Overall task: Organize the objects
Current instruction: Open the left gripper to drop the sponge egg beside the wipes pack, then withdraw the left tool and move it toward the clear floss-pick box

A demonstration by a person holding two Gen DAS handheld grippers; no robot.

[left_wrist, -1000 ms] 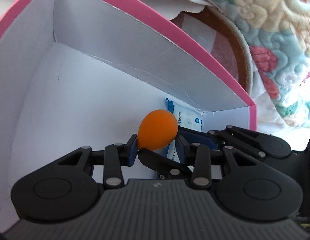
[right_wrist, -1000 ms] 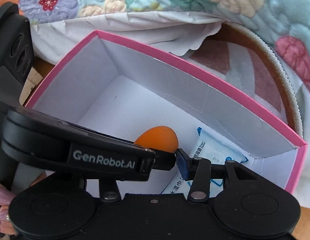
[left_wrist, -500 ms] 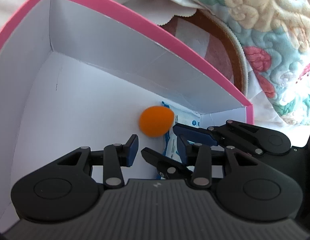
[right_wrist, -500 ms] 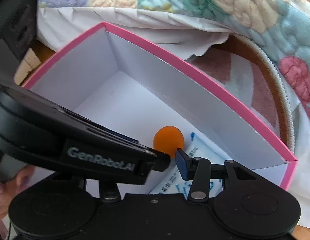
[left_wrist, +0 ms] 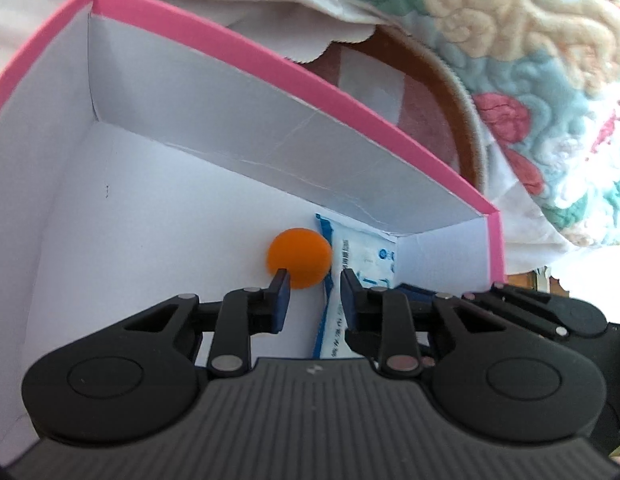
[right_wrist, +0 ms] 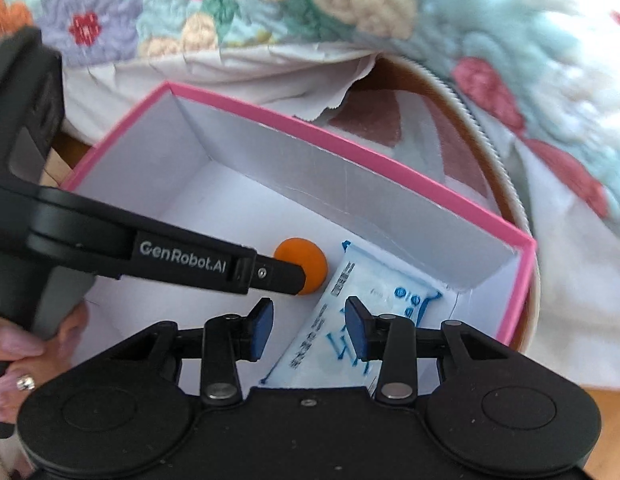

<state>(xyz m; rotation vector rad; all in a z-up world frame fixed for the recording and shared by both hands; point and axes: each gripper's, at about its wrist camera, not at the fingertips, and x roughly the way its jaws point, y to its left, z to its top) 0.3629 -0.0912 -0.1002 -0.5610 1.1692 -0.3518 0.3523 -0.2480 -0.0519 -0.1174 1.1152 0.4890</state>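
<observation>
In the left wrist view the left gripper [left_wrist: 314,286] hung with its jaws apart and pinching nothing, while the orange ball [left_wrist: 300,257] lay loose on the floor of the pink box [left_wrist: 214,46] at lower centre, just beside the white-and-blue wipe packet [left_wrist: 358,252] in the right-hand corner. In the right wrist view the right gripper [right_wrist: 308,320] was closing with nothing pressed between its pads, the packet lying on the floor beneath them. Both items appeared deposited, so the placing step looked complete; the next move would call for lifting both grippers clear of the box walls.
</observation>
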